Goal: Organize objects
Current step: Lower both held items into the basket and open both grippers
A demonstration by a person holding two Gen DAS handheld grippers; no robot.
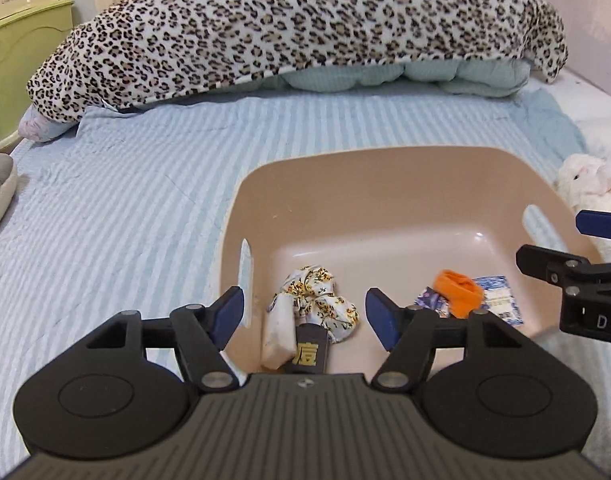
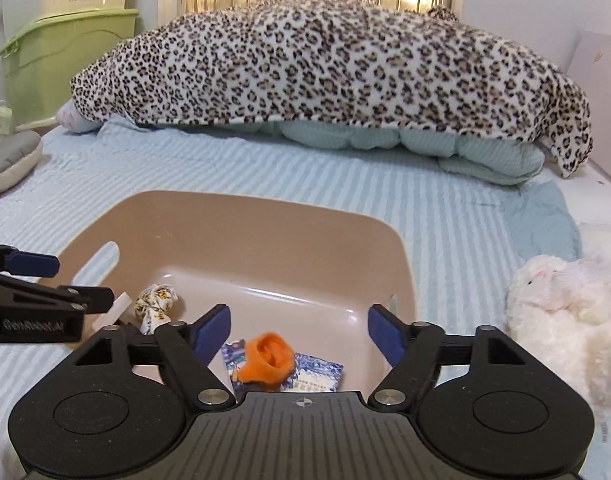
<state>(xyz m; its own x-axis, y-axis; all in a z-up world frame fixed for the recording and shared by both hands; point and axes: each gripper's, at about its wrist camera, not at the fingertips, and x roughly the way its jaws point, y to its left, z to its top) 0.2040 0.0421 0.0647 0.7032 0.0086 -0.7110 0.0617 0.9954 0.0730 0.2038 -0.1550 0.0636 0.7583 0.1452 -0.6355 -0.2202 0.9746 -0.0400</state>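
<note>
Under wide-open, empty left gripper (image 1: pixel 304 312): floral scrunchie (image 1: pixel 319 298) w/ basin (image 1: pixel 385 184).

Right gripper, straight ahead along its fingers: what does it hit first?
Probably the orange cloth item lying on the blue packet in the beige basin. The right gripper is open above them; depth unclear.

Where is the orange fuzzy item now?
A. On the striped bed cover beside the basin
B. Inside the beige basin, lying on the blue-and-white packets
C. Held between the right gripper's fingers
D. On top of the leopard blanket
B: the orange fuzzy item lies inside the beige basin, on the blue-and-white packets, with no finger touching it.
</note>
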